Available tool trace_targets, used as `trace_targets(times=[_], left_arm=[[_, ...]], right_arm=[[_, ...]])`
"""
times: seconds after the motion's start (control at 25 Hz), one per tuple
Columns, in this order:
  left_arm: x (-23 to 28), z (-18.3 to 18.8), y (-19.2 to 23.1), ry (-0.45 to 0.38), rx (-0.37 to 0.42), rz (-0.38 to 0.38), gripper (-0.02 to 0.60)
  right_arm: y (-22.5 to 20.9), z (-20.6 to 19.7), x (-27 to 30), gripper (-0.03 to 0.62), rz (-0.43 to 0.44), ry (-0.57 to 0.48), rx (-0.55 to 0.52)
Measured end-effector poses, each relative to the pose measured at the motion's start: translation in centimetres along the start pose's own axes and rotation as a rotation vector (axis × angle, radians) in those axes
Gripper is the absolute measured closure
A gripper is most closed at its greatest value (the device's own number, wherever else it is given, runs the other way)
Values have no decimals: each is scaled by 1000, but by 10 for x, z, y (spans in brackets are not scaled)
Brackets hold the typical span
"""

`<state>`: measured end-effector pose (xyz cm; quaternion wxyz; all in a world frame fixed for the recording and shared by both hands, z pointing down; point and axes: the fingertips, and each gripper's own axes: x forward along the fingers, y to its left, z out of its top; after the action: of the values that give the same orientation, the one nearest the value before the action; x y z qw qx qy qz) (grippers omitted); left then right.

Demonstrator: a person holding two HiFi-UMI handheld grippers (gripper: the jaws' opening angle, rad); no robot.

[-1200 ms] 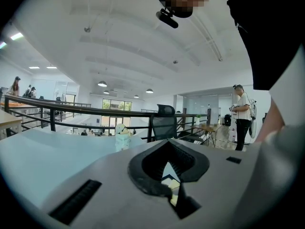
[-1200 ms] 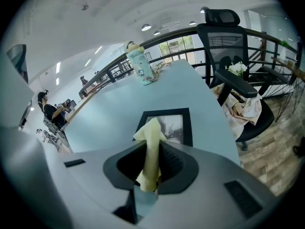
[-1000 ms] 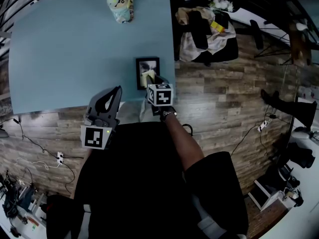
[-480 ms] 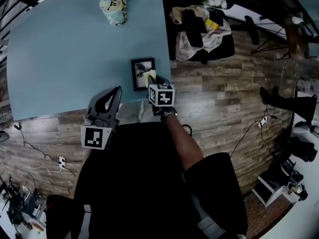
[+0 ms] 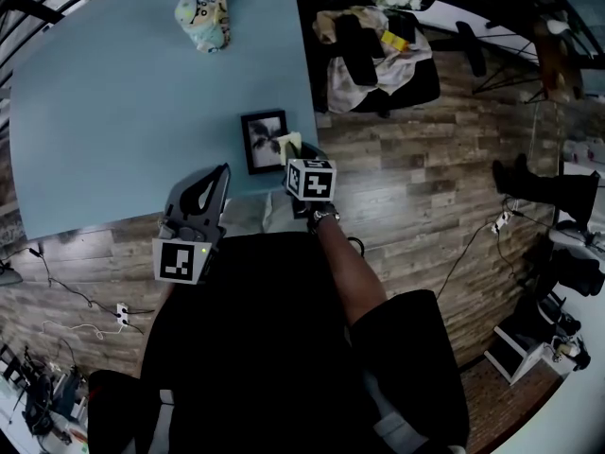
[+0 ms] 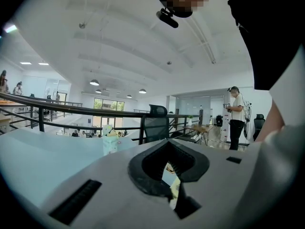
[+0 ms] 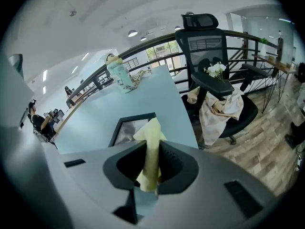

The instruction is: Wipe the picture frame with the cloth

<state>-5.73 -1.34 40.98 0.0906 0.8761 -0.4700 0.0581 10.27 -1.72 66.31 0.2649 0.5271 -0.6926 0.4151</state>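
A black picture frame point(image 5: 263, 142) lies flat near the right front corner of the light blue table point(image 5: 123, 112). My right gripper point(image 5: 295, 154) is shut on a pale yellow cloth point(image 5: 288, 144), which rests at the frame's right edge. In the right gripper view the cloth point(image 7: 151, 130) stands up between the jaws of the right gripper point(image 7: 151, 159), with the frame point(image 7: 125, 128) just beyond. My left gripper point(image 5: 219, 174) hangs over the table's front edge, left of the frame, shut and holding nothing. In its own view the left gripper point(image 6: 171, 182) points across the table.
A pale patterned toy-like container point(image 5: 201, 15) stands at the table's far side, also seen as the container point(image 7: 119, 76). A black office chair point(image 5: 378, 50) heaped with clothes stands right of the table. The table's right edge point(image 5: 314, 102) runs close beside the frame. A person point(image 6: 236, 116) stands far off.
The cloth in my right gripper has slid from the frame's middle to its right edge. The table and frame have drifted left in the head view. The left gripper has stayed put.
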Motion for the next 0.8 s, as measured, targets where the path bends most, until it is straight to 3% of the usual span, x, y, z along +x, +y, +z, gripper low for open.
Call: trace_targets(times=[0.48,0.8], left_arm=[[12,0,-11,4,9,-51,584],[5,2,-11,-4,10,-52,584]], right_arm=[[-19,1,-14,536,-35,-31,46],[8,-3,-15,536,7,-27,14]])
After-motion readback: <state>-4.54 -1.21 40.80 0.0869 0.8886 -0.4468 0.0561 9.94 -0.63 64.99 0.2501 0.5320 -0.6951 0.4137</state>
